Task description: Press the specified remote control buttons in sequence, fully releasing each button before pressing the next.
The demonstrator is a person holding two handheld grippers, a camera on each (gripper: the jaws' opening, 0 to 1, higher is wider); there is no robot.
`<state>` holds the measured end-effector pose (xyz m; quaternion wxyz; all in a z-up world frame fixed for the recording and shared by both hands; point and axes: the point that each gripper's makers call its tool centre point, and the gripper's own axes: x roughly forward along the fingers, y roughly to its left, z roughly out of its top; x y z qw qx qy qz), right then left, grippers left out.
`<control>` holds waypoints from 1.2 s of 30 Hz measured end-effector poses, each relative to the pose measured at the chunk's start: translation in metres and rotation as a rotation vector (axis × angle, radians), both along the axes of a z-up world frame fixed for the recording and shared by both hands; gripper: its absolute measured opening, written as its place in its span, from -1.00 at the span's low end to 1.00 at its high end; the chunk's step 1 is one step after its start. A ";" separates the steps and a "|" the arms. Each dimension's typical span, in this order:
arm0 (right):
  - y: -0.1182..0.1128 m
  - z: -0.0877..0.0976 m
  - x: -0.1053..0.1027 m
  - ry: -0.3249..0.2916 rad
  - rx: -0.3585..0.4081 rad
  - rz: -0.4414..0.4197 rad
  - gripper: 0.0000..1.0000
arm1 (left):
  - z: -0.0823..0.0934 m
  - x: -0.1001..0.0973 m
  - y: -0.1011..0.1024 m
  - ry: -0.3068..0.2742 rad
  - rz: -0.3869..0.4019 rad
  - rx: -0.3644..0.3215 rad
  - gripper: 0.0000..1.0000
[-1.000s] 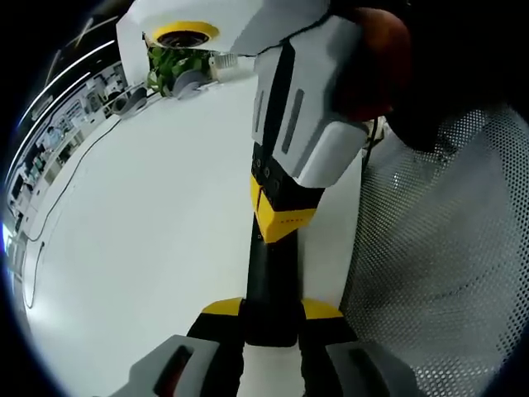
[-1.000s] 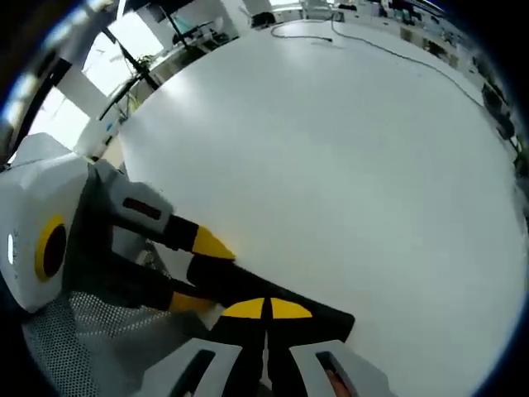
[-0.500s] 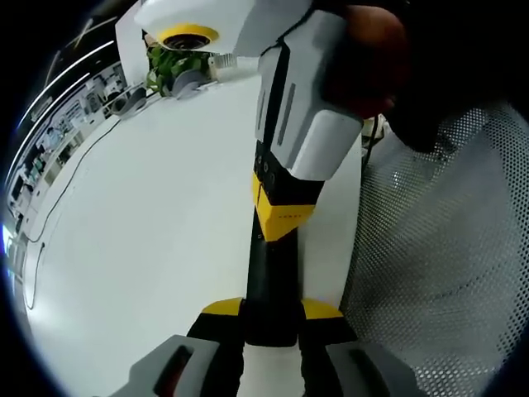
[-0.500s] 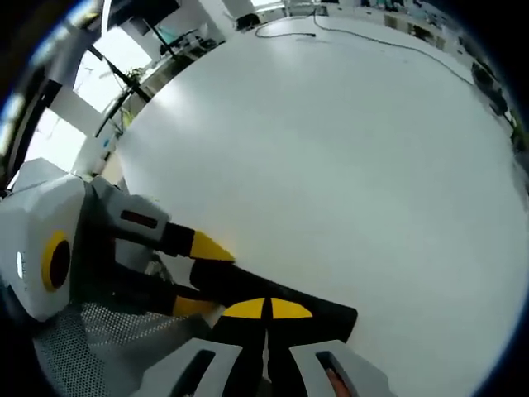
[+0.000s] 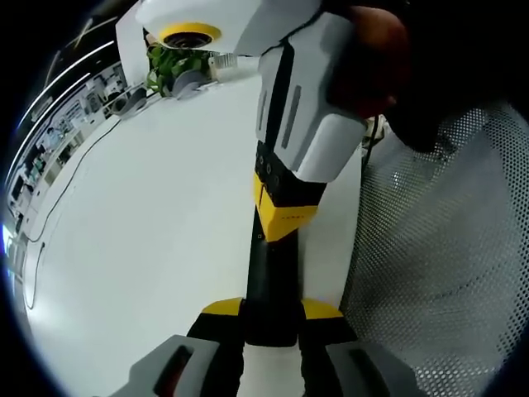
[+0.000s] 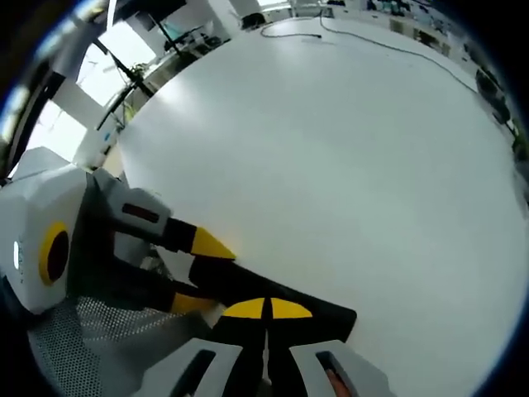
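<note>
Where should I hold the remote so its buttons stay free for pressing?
Grip the remote at its near end, coming in along its length, jaws on its two long edges, as the left gripper does. It is a long, narrow bar, so this probably leaves the top face open for the right gripper's closed tips.

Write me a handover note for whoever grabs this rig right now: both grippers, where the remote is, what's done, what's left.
Left gripper: shut on the black remote, holding it by one end over the white table, next to a grey mesh surface.
Right gripper: jaws shut, tips down on the remote's top face, apparently mid-press.
Done: cannot tell; the buttons are hidden under the grippers.
Left: lift fully off this button, then press the remaining ones in order, keeping the remote in view.
</note>
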<state>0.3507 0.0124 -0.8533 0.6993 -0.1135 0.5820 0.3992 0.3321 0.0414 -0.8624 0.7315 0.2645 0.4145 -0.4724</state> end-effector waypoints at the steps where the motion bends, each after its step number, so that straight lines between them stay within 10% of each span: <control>1: 0.000 0.000 0.000 -0.002 -0.002 0.001 -1.00 | 0.000 0.000 0.000 0.000 0.000 0.000 -0.52; 36: -0.007 0.000 -0.009 0.079 0.004 -0.008 -1.00 | 0.000 0.001 0.000 -0.001 0.001 -0.004 -0.52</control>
